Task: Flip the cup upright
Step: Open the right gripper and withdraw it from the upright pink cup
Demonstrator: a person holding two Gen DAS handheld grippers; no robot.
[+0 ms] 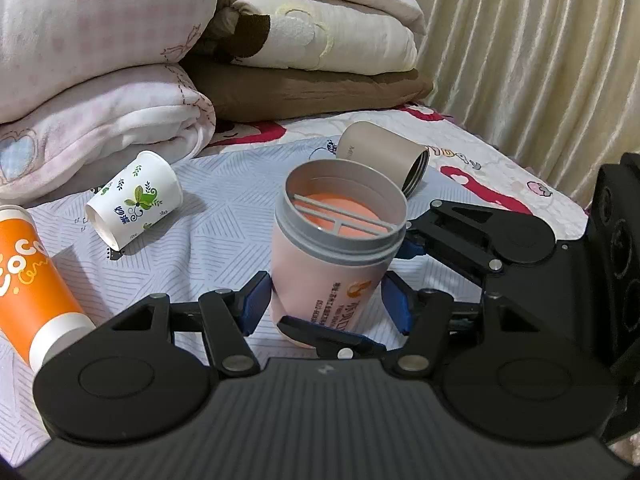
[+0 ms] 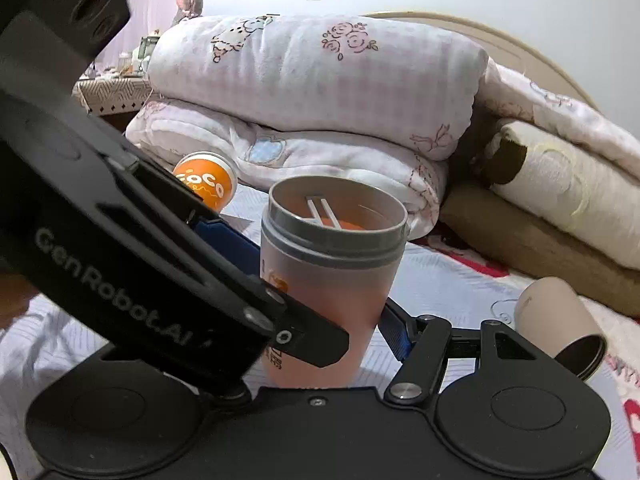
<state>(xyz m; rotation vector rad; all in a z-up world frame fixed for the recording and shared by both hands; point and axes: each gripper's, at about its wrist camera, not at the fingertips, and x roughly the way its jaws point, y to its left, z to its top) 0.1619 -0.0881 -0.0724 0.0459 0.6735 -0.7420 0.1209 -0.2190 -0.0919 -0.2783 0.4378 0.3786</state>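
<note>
Two grippers: both are close around one pink cup, low on its body.
Left gripper: its blue pads sit on each side of the cup; one pad looks like it touches, the other shows a small gap, so I cannot tell if it is squeezing.
Right gripper: one blue pad is just beside the cup's side; the other is hidden behind the left gripper's black arm, so I cannot tell if it holds.
Pink cup: it stands with its grey open mouth up, leaning a little, on the striped bed sheet.
What could go wrong: the bed is soft, so the leaning cup may tip over if both grippers let go fast. The two grippers are crowded and may bump each other and knock it.
Farther left: an orange cup and a leafy paper cup lie on their sides.
Farther right: a beige cup lies on its side too.
Far back: folded blankets and a curtain.
</note>
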